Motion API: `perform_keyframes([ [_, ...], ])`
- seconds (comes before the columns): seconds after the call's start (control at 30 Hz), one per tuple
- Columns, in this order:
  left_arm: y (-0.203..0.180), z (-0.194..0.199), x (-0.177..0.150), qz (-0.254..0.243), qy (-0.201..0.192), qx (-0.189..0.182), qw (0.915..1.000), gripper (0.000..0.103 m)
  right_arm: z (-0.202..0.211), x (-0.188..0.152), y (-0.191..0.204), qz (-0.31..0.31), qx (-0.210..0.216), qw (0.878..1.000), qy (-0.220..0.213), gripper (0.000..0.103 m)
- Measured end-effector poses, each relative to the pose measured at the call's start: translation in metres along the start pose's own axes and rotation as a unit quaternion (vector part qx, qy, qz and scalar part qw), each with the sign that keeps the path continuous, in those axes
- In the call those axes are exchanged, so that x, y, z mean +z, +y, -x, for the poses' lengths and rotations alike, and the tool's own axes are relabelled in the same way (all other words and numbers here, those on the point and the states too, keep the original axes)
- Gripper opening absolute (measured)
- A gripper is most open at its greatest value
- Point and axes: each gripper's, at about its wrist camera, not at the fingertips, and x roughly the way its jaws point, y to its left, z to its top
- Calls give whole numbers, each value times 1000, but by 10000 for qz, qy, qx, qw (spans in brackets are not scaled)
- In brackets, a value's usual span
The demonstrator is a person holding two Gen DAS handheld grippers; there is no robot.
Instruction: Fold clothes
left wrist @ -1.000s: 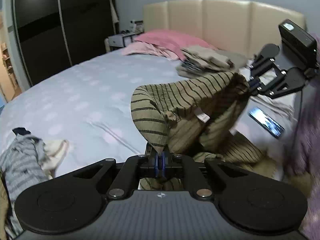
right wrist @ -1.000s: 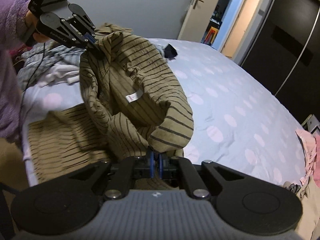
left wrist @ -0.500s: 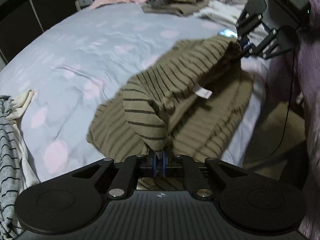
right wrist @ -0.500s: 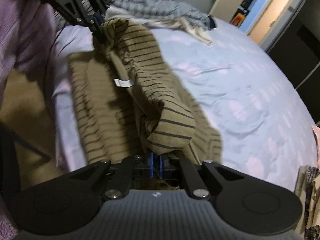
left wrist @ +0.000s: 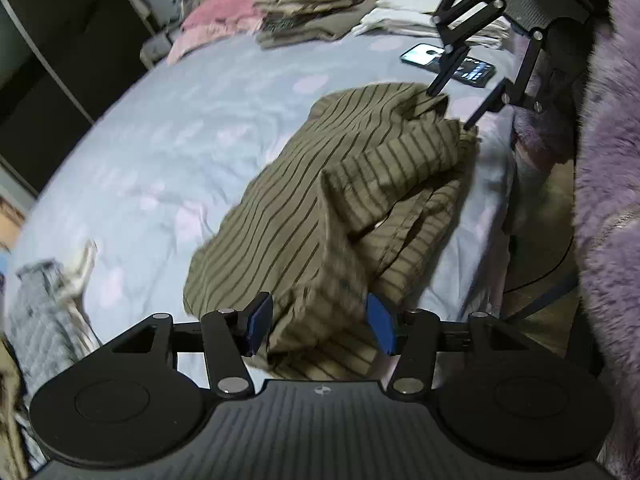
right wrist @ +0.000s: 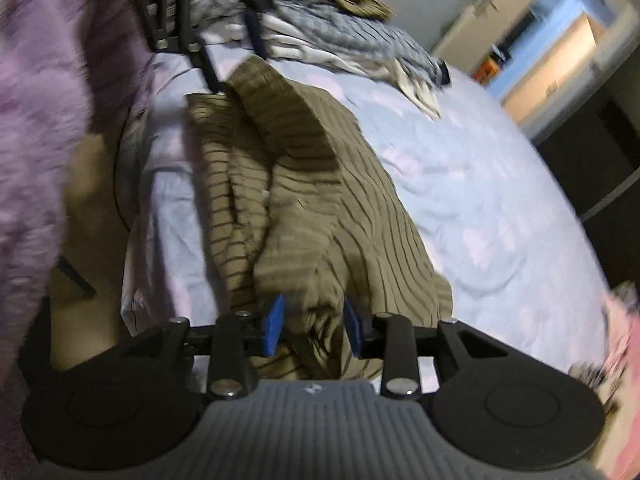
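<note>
Lowered onto the bed [left wrist: 168, 128], striped garment [left wrist: 304, 208] leaves both opening jaws.

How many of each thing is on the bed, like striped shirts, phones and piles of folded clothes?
Olive striped shirt: 1
Phones: 2
Folded piles: 2, brown, white
Unfolded heap: 1
Pink pillow: 1
Total: 7

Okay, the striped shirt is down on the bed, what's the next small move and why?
Probably draw both tools back clear of the cloth. The left tool and right tool are opening, and the olive striped shirt lies folded over on the bed, its cloth between each tool's pads.
</note>
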Motion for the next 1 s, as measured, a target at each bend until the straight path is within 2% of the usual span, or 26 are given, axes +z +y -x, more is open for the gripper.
perform_keyframes([
  [0.17, -14, -2, 5, -224, -68, -63, 9997, 50, -2, 5, 12, 283, 233, 9993, -18, 41],
  [0.3, -20, -10, 5, -311, 47, -242, 9992, 50, -14, 5, 2, 13, 371, 9993, 53, 41],
  [0.43, -36, -16, -2, -661, 190, -352, 9970, 50, -24, 3, -3, -167, 455, 9987, 145, 39],
  [0.47, -35, -19, -3, -623, 265, -365, 9970, 48, -25, 4, -2, -189, 466, 9986, 145, 38],
  [0.5, -33, -23, -4, -576, 340, -378, 9970, 46, -25, 4, -2, -210, 473, 9986, 124, 33],
  [0.57, -31, -29, -6, -480, 492, -403, 9968, 19, -26, 4, -1, -262, 505, 9983, 122, 22],
  [0.6, -29, -32, -7, -433, 567, -416, 9966, 15, -26, 4, -1, -277, 520, 9982, 133, 14],
  [0.67, -17, -29, -8, -106, 555, -622, 9965, 3, -25, 3, -2, -329, 561, 9977, 167, 3],
  [0.83, 30, -10, -8, 610, 456, -1271, 9890, 0, -16, -2, -23, -744, 752, 9942, 211, 2],
  [1.0, 80, -14, -12, 1119, 730, -2011, 9704, 0, -20, -8, -52, -1065, 955, 9889, 407, 1],
])
